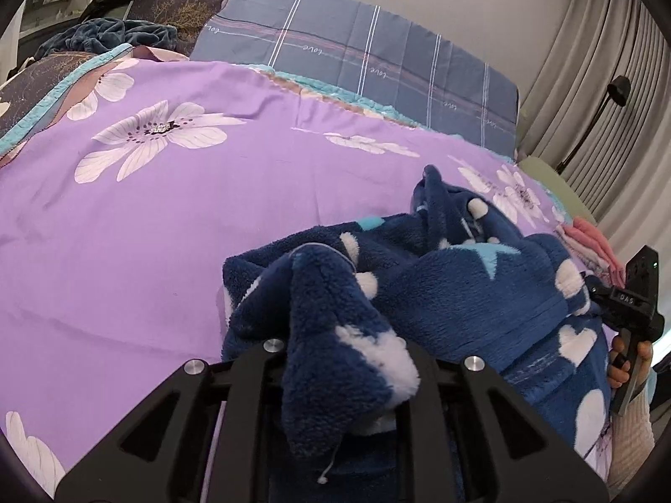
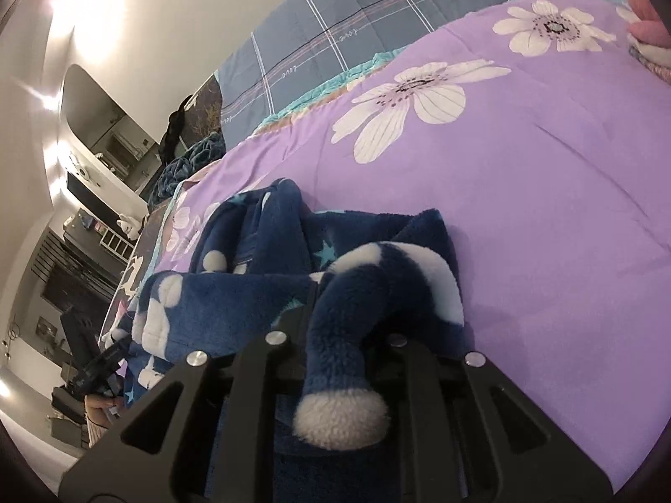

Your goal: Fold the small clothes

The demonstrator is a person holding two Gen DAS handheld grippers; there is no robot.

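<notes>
A dark blue fleece garment [image 1: 461,293] with white hearts and pale blue stars lies bunched on the purple flowered bedspread [image 1: 167,230]. In the left wrist view a thick fold of it stands up between the fingers of my left gripper [image 1: 339,348], which is shut on it. My right gripper [image 1: 629,302] holds the garment's far right edge, with a hand on its handle. In the right wrist view my right gripper [image 2: 335,343] is shut on a rolled fold of the garment [image 2: 235,293] with a white tip. My left gripper [image 2: 96,364] shows small at the lower left.
Folded pink clothes [image 1: 595,243] lie at the bedspread's right edge. A blue plaid quilt [image 1: 356,50] runs along the wall behind, and a crumpled teal blanket [image 1: 117,33] sits far left. A black floor lamp [image 1: 616,88] stands before grey curtains.
</notes>
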